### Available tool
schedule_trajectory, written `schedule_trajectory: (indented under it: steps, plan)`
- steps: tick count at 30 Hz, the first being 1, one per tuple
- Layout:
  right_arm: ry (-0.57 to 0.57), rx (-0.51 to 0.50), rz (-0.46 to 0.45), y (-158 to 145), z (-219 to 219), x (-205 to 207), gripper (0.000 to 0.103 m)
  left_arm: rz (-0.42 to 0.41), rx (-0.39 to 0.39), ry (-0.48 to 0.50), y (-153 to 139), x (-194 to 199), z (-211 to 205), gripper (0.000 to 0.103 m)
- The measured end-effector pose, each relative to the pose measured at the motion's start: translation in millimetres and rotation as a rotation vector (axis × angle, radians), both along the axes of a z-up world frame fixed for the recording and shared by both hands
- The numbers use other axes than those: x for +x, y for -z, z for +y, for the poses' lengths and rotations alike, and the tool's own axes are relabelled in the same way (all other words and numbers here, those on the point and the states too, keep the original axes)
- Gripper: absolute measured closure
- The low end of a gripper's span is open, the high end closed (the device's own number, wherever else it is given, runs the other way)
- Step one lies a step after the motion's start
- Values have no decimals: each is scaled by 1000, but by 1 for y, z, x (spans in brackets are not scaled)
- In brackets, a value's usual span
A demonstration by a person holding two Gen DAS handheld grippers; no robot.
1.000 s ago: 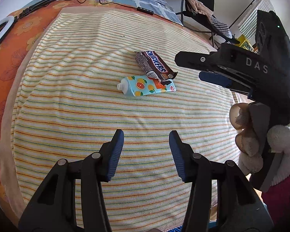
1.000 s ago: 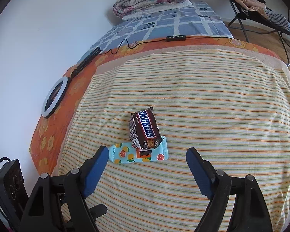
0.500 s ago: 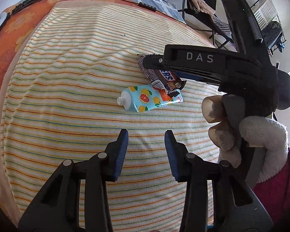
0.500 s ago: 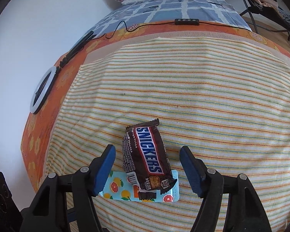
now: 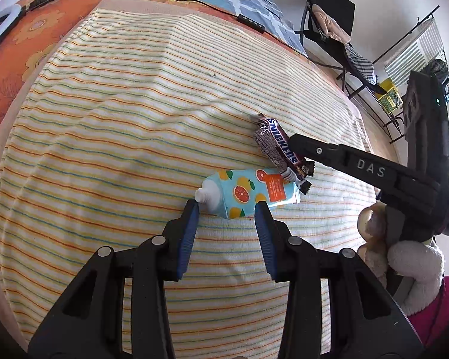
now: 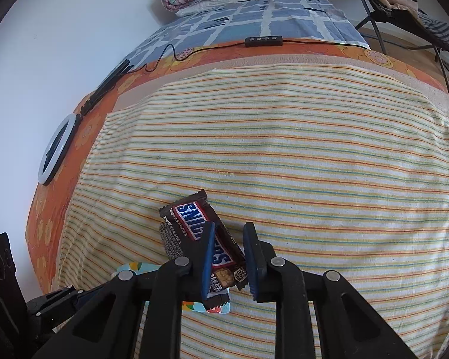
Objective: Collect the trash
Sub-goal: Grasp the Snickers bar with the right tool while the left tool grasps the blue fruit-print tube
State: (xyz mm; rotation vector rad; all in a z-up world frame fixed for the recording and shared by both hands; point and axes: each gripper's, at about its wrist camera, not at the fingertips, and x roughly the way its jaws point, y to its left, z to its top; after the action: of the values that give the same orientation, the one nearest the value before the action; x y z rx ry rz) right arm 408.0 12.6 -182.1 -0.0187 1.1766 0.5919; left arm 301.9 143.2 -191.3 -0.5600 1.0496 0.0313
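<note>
Nothing looks collected yet: on the striped towel (image 5: 128, 125), the right gripper (image 6: 229, 257) straddles the Snickers wrapper (image 6: 194, 227), narrowly parted, while the left gripper (image 5: 227, 209), moderately parted, frames the fruit-print tube (image 5: 248, 191) beside it.

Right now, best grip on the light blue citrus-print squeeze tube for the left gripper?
Grip the light blue citrus-print squeeze tube across its body just behind the white cap, coming from the near side where the left gripper already straddles it. The far flat end lies under the brown Snickers wrapper.
</note>
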Motion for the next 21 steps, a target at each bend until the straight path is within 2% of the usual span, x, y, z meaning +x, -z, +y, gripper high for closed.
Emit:
schedule_trajectory:
  steps: [1, 6, 8, 9, 10, 12, 18, 21]
  plan:
    - [7, 17, 7, 0, -4, 0, 85, 3, 10, -5, 2, 0, 1, 74]
    - [-1, 61, -9, -7, -12, -3, 82, -9, 19, -16, 3, -1, 3, 76]
    - [-3, 102, -8, -12, -13, -3, 61, -9, 24, -24, 2, -2, 3, 76]
    - [-3, 115, -12, -14, -12, -4, 40, -11, 29, -27, 1, -3, 3, 76]
    - [-4, 121, -22, -16, -10, -4, 26, -12, 41, -26, 0, -5, 3, 76]
    - [-26, 113, -33, -18, -2, -4, 25, -10, 60, -29, 1, -7, 4, 76]
    - [-52, 45, -8, 0, 14, 1, 27, -12, 52, -38, 3, 5, 8, 76]
    - [-51, 21, -33, 5, 15, -1, 34, -30, 69, -25, 4, 8, 8, 81]
